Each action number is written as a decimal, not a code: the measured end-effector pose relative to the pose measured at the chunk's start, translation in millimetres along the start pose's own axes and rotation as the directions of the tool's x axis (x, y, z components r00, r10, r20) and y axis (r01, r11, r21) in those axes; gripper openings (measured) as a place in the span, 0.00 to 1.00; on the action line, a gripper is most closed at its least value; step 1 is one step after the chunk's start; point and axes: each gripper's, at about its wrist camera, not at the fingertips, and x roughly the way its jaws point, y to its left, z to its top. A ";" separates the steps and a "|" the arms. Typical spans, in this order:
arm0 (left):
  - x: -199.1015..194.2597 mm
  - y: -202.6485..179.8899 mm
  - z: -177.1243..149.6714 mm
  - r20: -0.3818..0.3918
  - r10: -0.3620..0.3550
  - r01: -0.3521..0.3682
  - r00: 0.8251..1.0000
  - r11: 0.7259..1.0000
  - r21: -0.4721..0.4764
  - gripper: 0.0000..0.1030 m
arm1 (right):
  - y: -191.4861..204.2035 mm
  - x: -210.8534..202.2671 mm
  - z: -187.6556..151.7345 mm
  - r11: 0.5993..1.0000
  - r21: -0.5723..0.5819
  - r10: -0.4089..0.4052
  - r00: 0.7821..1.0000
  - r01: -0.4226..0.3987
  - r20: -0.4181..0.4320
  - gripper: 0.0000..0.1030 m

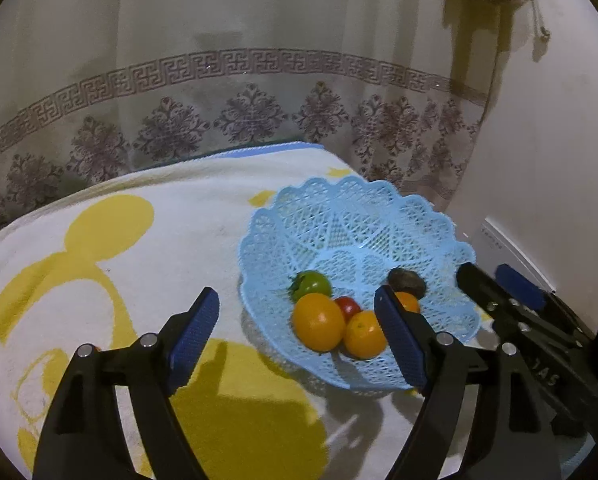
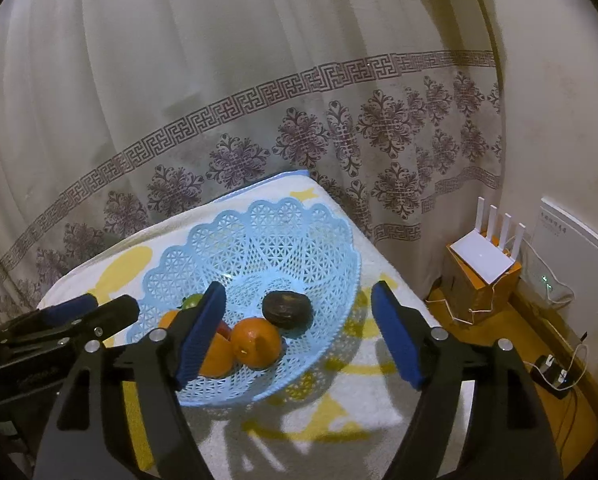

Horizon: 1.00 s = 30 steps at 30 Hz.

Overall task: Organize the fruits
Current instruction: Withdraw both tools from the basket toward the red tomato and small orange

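A light blue lattice basket [image 1: 359, 220] [image 2: 275, 232] sits on a white and yellow blanket. In it lie several fruits: oranges [image 1: 318, 322] [image 2: 256, 342], a green tomato [image 1: 311, 285], a small red tomato [image 1: 349, 307] and a dark brown fruit [image 1: 407, 282] [image 2: 287, 309]. My left gripper [image 1: 299, 340] is open and empty, just short of the basket's near rim. My right gripper [image 2: 299, 336] is open and empty above the basket's near side; it also shows in the left wrist view [image 1: 499, 284].
A patterned curtain [image 1: 251, 112] hangs behind the blanket-covered surface [image 1: 119, 260]. To the right, on the floor, stand a white router [image 2: 483, 256] on an orange box, cables, and a white appliance [image 2: 579, 264] by the wall.
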 end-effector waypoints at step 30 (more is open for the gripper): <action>-34.9 34.8 -20.9 0.000 0.089 -0.089 0.996 0.995 -0.047 0.87 | 8.4 -12.6 -0.9 1.000 0.001 0.012 1.000 -0.012 0.009 0.79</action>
